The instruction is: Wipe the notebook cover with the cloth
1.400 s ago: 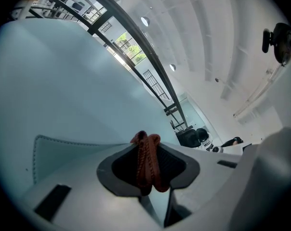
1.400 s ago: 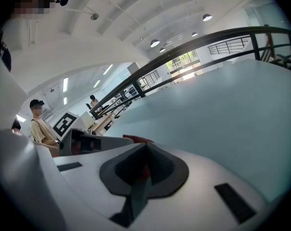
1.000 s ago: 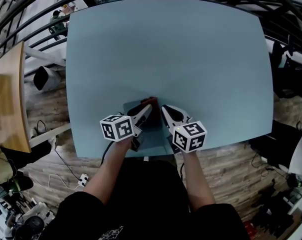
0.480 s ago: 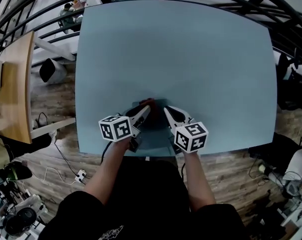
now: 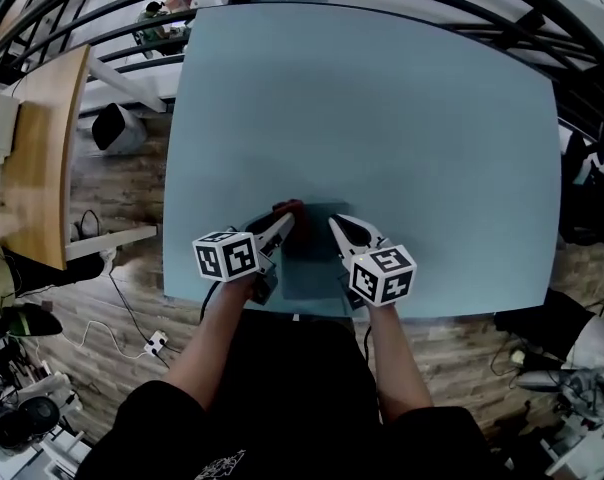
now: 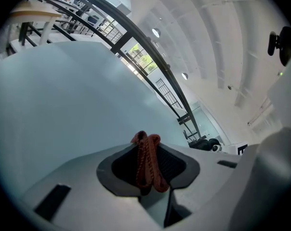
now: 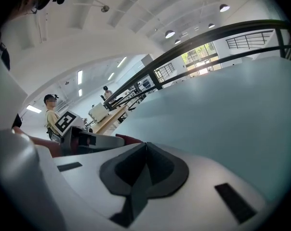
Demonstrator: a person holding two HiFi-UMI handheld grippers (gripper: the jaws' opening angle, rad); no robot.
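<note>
Notebook (image 5: 312, 258) lies at the table's (image 5: 382, 108) 6 o'clock edge, between two grippers. Left gripper (image 5: 280, 226), at its 11 o'clock, is clamped on the red cloth (image 5: 287, 209); right gripper (image 5: 339, 227), at 1 o'clock, is closed, empty

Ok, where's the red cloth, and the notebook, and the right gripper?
cloth (image 6: 146, 163), left gripper view, middle of the red fold.
notebook (image 5: 312, 263), head view, bare middle of its cover.
right gripper (image 5: 335, 222), head view, at its shut tip.
</note>
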